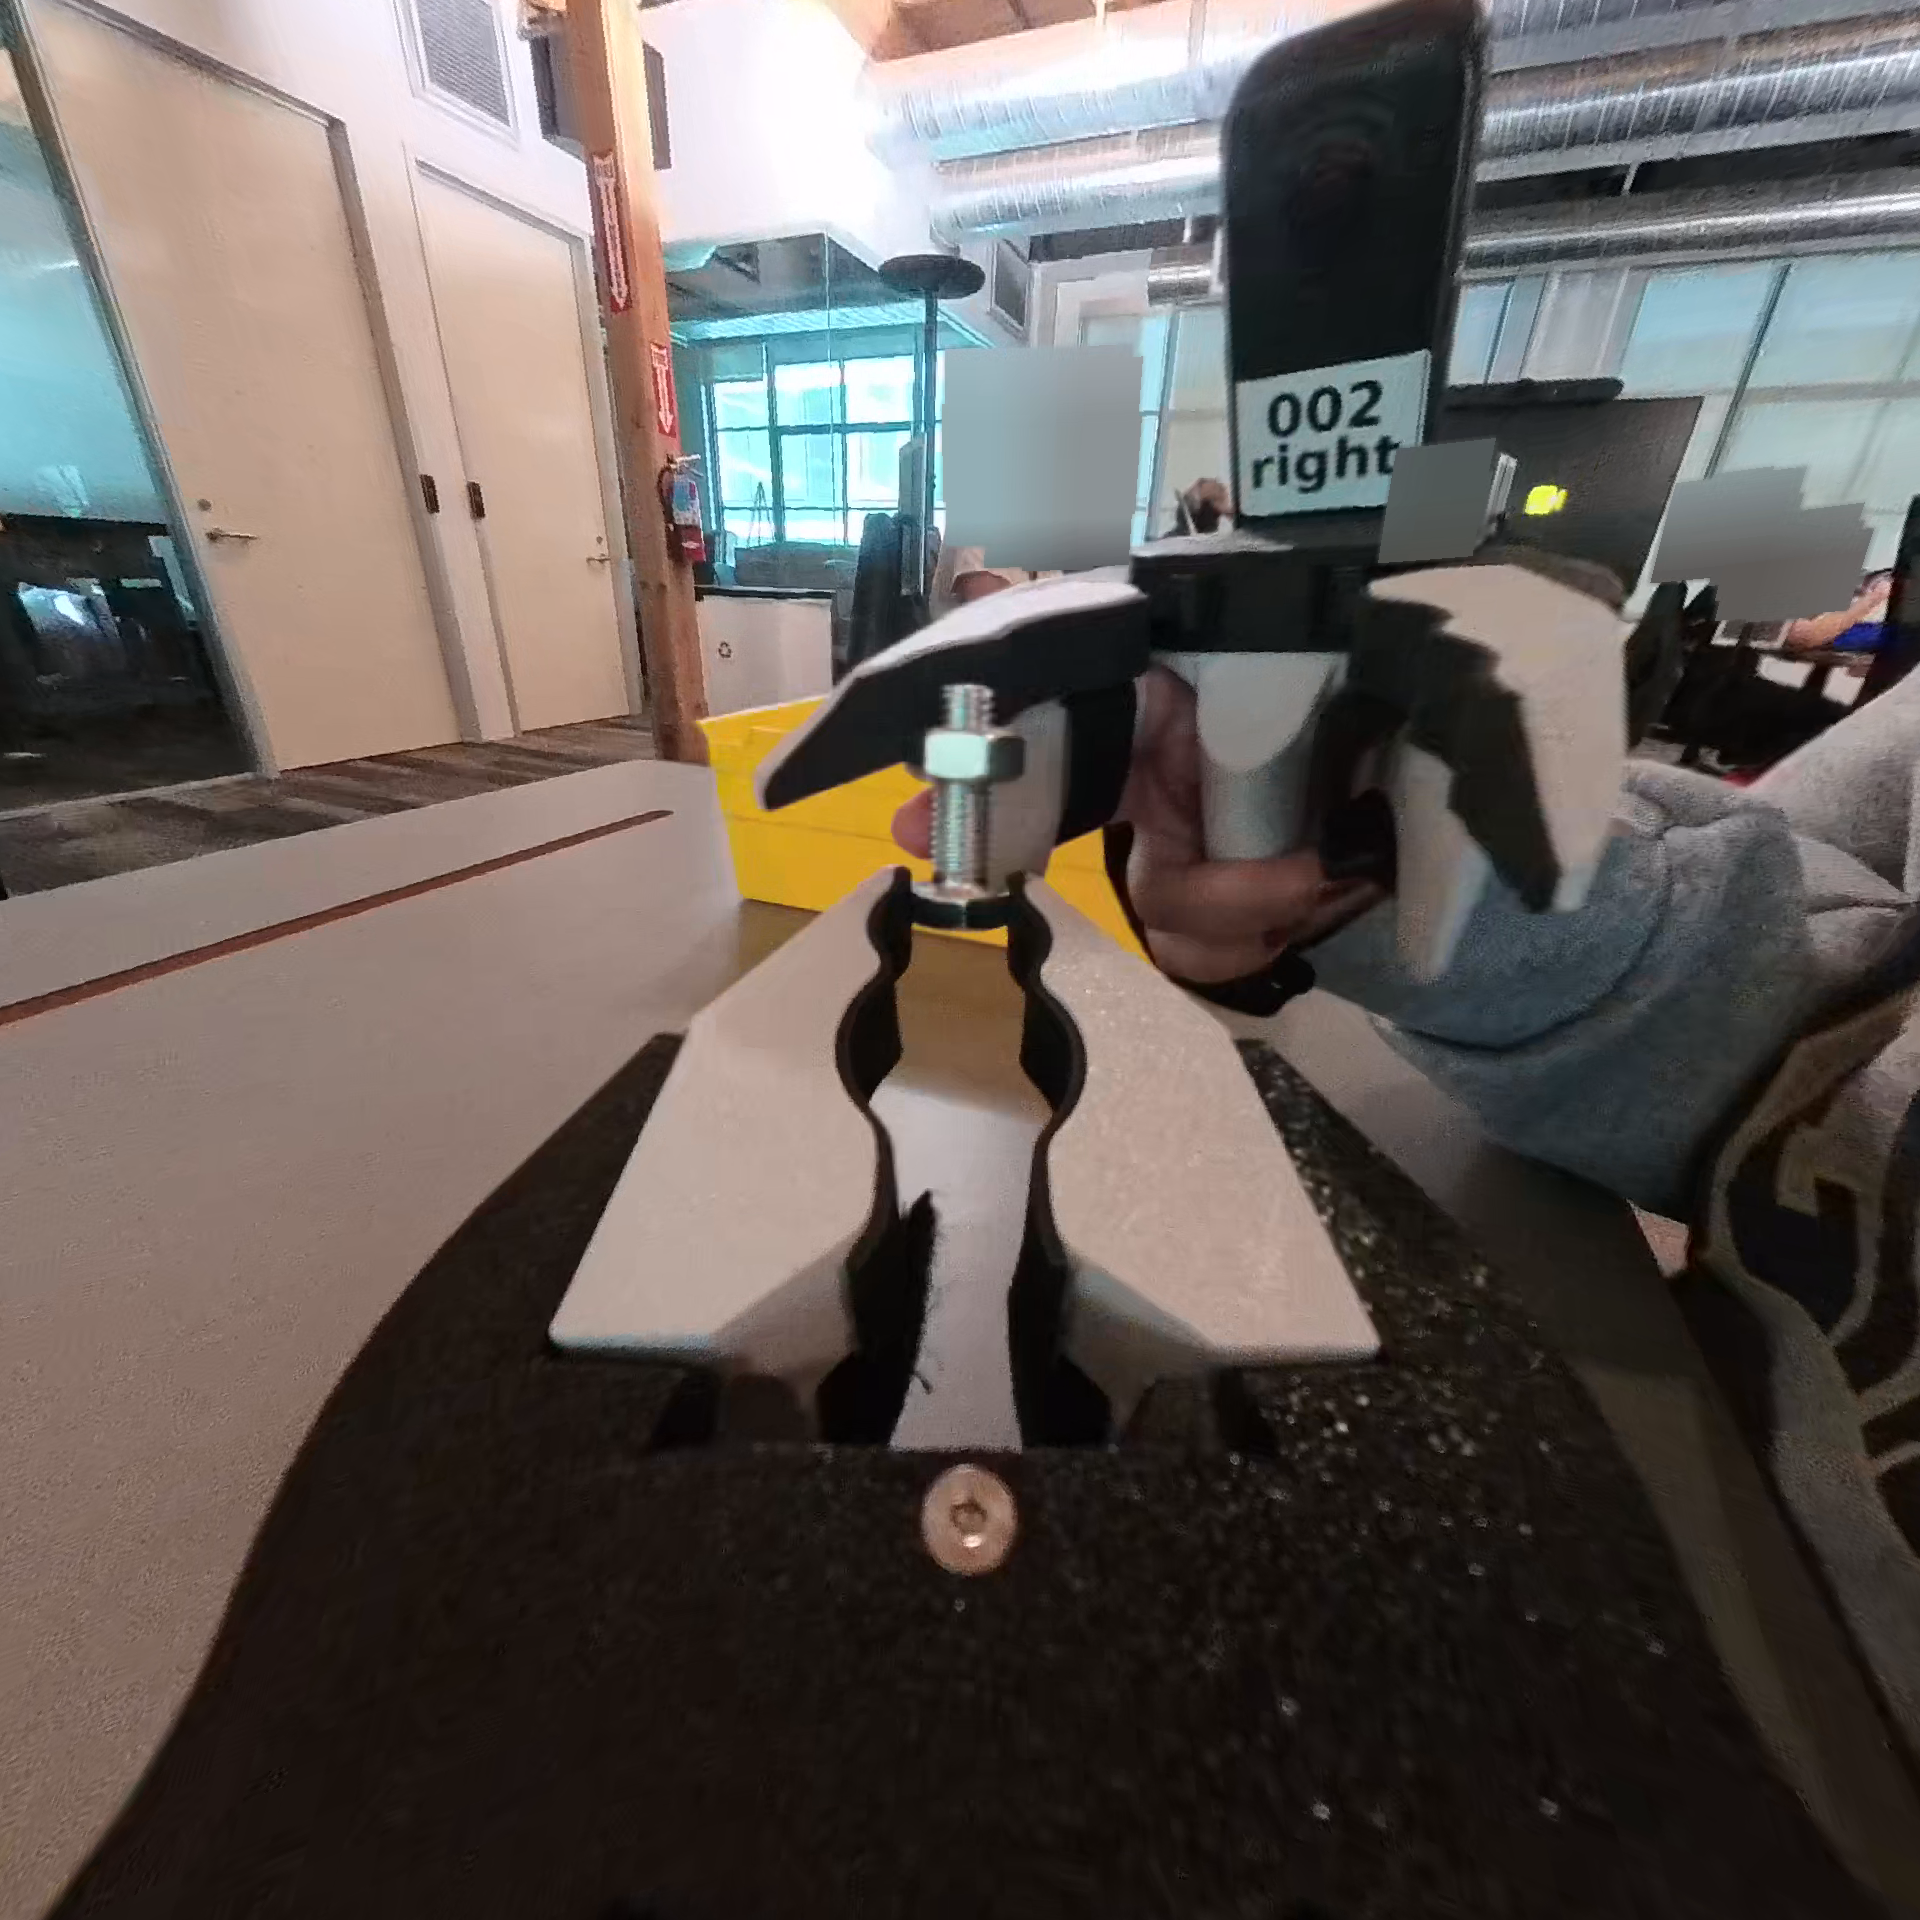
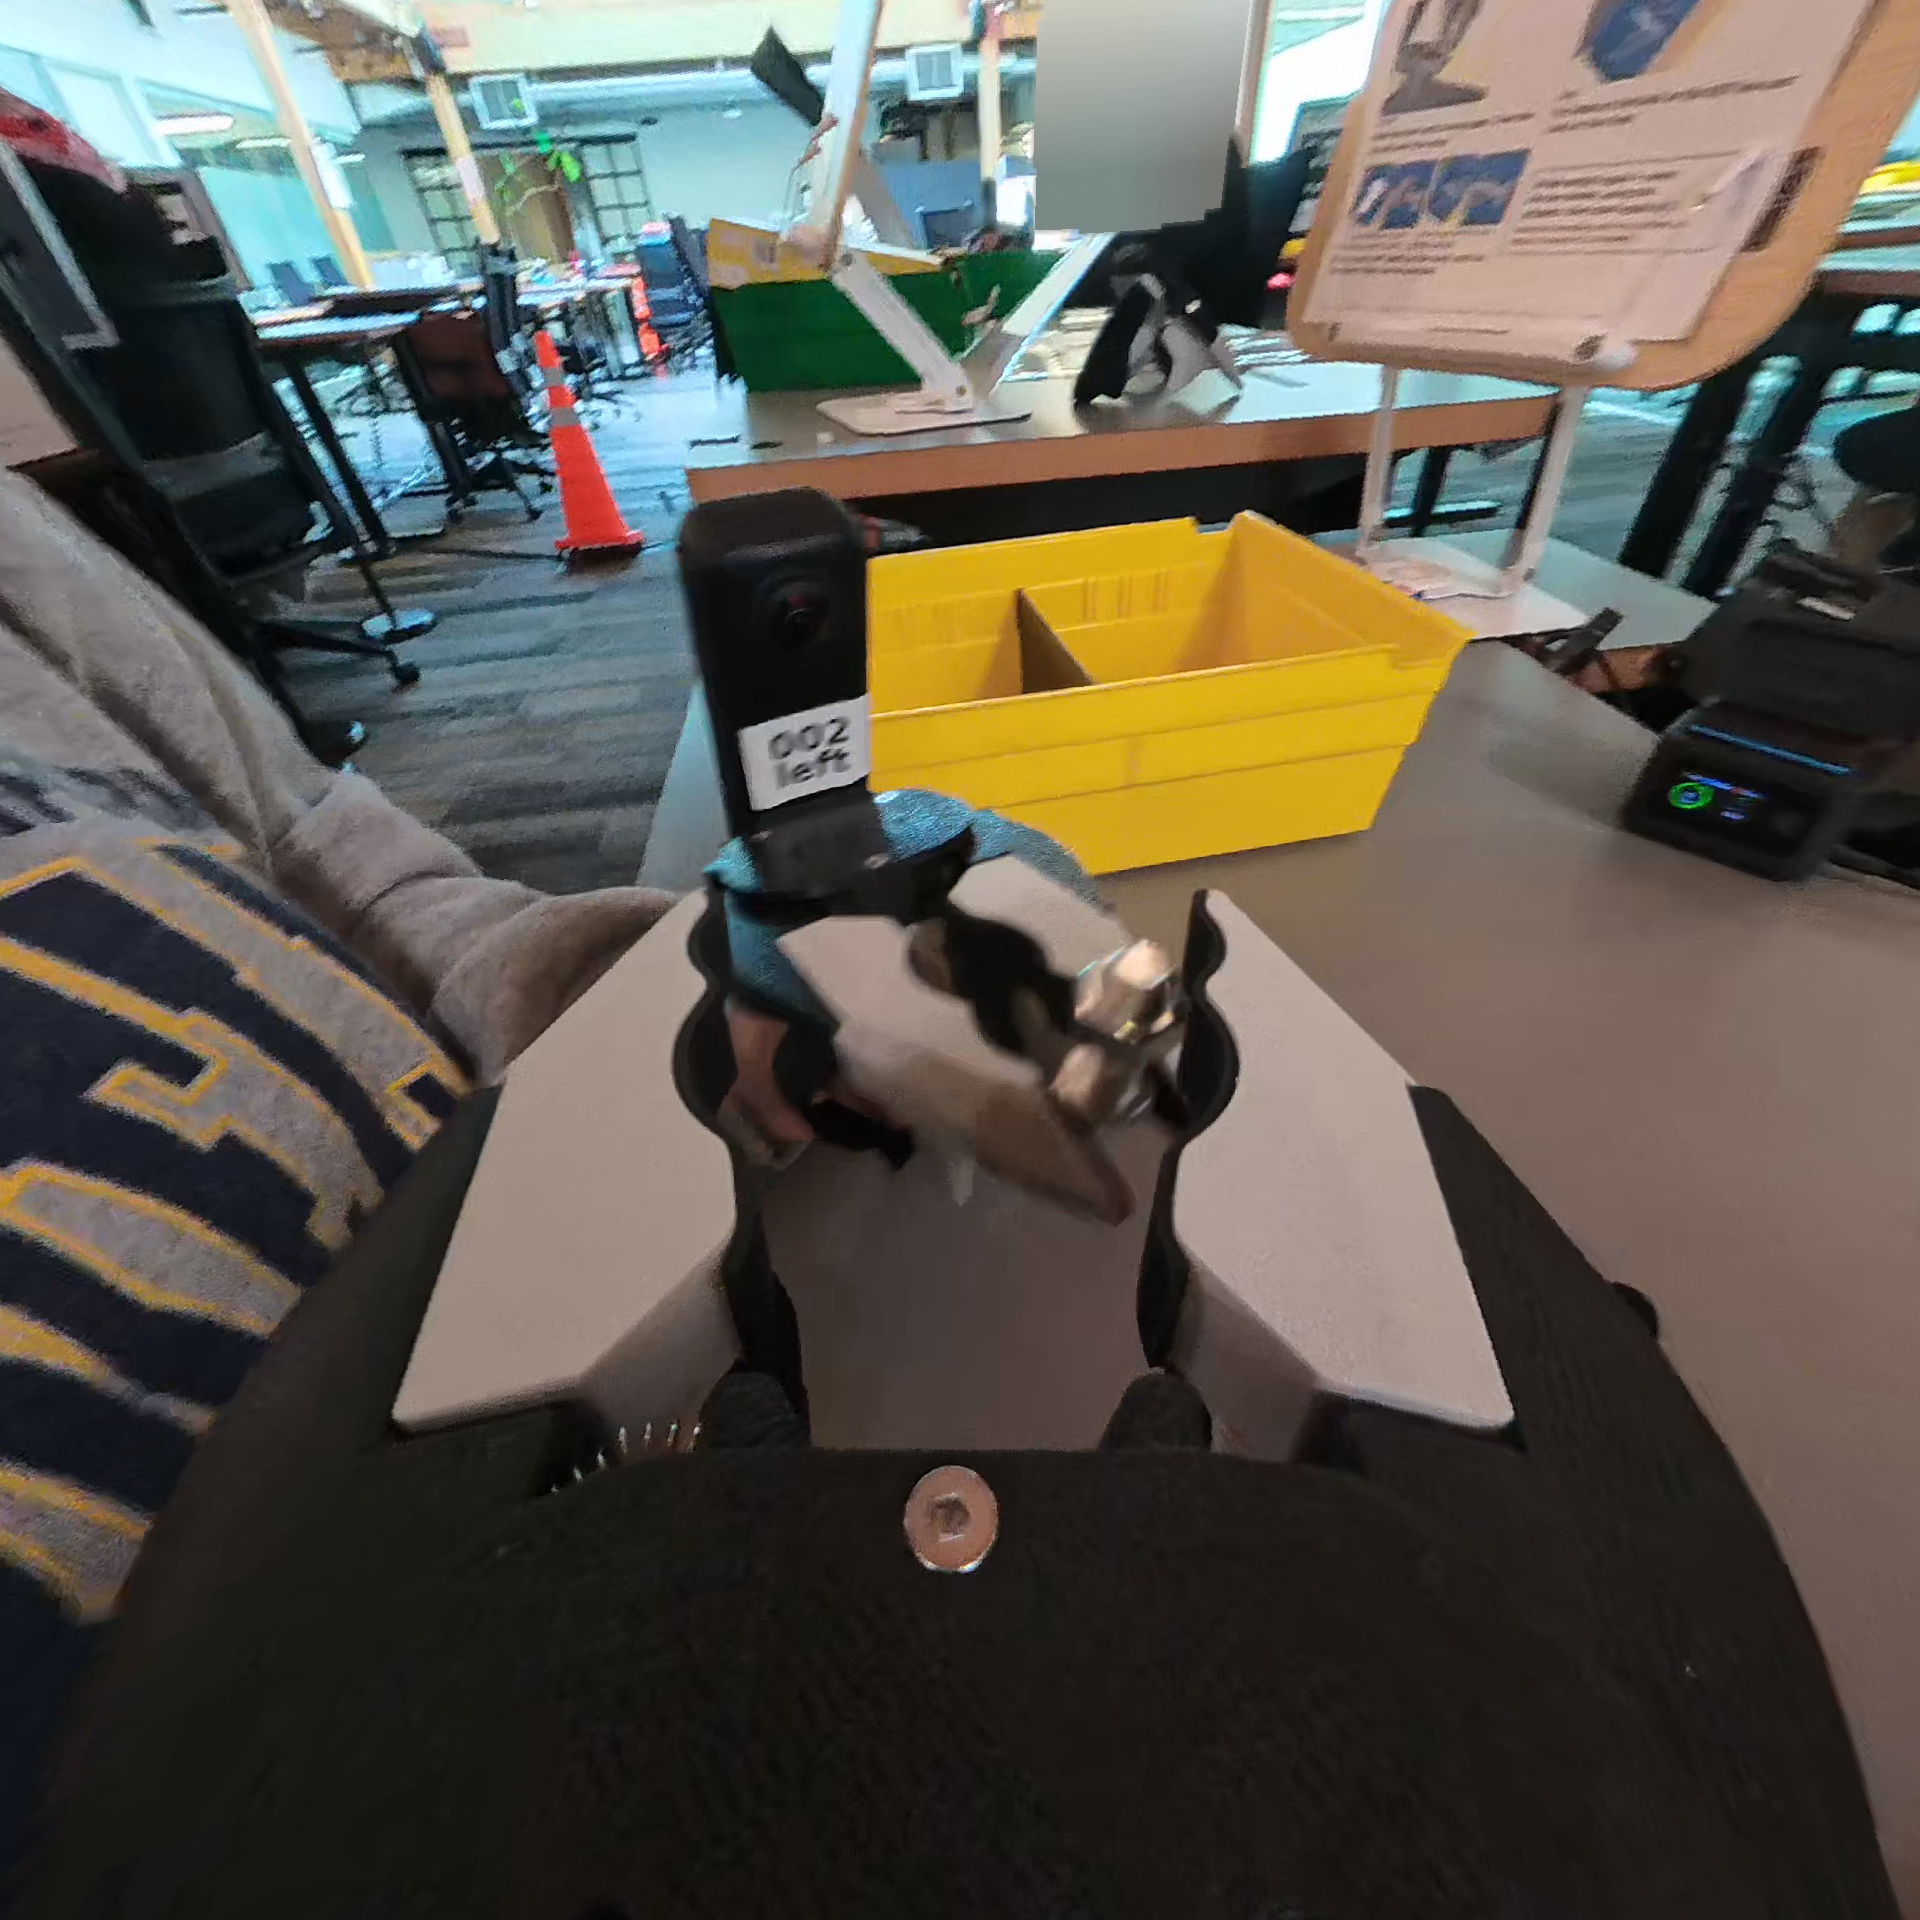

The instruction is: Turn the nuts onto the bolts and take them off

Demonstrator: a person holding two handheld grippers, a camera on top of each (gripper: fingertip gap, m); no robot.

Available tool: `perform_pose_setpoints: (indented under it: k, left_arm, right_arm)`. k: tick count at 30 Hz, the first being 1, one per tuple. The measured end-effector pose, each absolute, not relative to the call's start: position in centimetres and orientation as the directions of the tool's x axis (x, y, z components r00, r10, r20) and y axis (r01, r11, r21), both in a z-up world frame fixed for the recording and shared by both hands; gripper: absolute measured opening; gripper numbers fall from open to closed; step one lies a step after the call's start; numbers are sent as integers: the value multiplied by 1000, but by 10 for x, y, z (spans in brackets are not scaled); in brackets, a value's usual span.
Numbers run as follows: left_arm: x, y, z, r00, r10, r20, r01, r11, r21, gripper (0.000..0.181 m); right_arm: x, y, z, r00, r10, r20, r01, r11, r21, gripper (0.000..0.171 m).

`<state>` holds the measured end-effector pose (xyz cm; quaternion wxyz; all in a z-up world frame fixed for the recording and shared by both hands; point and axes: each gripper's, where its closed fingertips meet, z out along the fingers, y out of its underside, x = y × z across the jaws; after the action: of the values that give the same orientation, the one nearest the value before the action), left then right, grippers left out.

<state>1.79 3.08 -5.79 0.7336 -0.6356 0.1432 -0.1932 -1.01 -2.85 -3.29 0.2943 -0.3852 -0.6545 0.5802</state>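
In the left wrist view my left gripper (image 1: 961, 906) is shut on the head of a silver bolt (image 1: 961, 831), which stands upright from its tips. A silver hex nut (image 1: 972, 758) sits on the thread near the top. My right gripper faces it, jaws wide apart, with one finger (image 1: 935, 675) just behind the nut. In the right wrist view my right gripper (image 2: 956, 935) is open around the left gripper's tips. The nut (image 2: 1127, 992) is blurred, close to the inner side of the right-hand finger (image 2: 1299, 1143). I cannot tell whether they touch.
A yellow divided bin (image 2: 1143, 769) stands on the grey table (image 2: 1507, 1091) just beyond the grippers; it also shows in the left wrist view (image 1: 821, 831). A black device with a lit screen (image 2: 1756, 800) sits at the right. A person's grey sleeve (image 2: 364, 883) is at the left. There is about 6 cm between the tips of the two grippers.
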Motion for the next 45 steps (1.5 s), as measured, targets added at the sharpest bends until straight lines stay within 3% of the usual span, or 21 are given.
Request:
perform_pose_setpoints:
  k: [2,3,4,9,12,13,14,17,21,25,28,29,31,33,36,38,41,45]
  left_arm:
    - [-2,30,-55,911,-401,94,158,129,-979,16]
    - [-12,29,-55,913,-382,141,203,127,-971,16]
    - [-13,28,-52,902,-401,161,231,132,-964,15]
    - [39,29,-58,822,-567,54,128,90,-988,16]
    - [5,29,-52,871,-470,141,220,119,-968,16]
    - [-13,27,-50,883,-425,199,280,136,-950,16]
    - [-23,25,-49,879,-410,243,324,142,-935,16]
    - [-8,27,-51,887,-431,164,241,130,-962,15]
    - [17,31,-57,871,-486,70,139,107,-985,16]
    - [27,26,-56,849,-527,36,117,121,-986,15]
    - [33,24,-51,837,-546,18,128,163,-978,17]
    - [34,24,-49,847,-531,-5,111,185,-977,32]
    - [28,33,-54,891,-453,-12,68,160,-985,84]
    - [26,39,-61,909,-417,-3,50,116,-992,104]
    - [26,41,-62,915,-404,3,51,109,-993,106]
    - [26,42,-63,918,-397,-2,43,105,-994,104]
    - [25,44,-65,920,-391,-3,36,94,-995,102]
    - [26,43,-66,919,-395,0,39,91,-995,98]
  right_arm:
    - [2,-24,-36,-534,843,-59,183,47,-982,93]
    - [8,-23,-36,-546,835,-64,186,47,-982,80]
    - [9,-19,-34,-538,840,-75,185,31,-982,80]
    - [-11,-21,-32,-525,849,-56,164,36,-986,91]
    - [-2,-25,-37,-544,836,-70,198,47,-979,99]
    - [7,-24,-35,-563,824,-67,187,48,-981,88]
    - [14,-23,-31,-580,811,-81,170,24,-985,63]
    - [5,-4,-26,-487,867,-101,153,-29,-988,61]
    - [-9,13,-24,-393,911,-123,146,-70,-987,35]
    - [-7,12,-27,-419,896,-144,160,-84,-984,8]
    - [1,13,-23,-424,897,-124,175,-53,-983,8]
    - [6,20,-19,-397,913,-96,177,-27,-984,8]
    - [23,52,-6,-276,961,-18,185,35,-982,8]
    - [53,103,2,-91,995,40,270,63,-961,8]
    - [123,191,-21,207,971,118,575,-23,-818,8]
    - [174,239,-52,335,919,210,772,-139,-621,8]
    - [219,273,-102,299,922,245,929,-222,-297,8]
    - [227,278,-153,234,964,128,970,-223,-91,8]
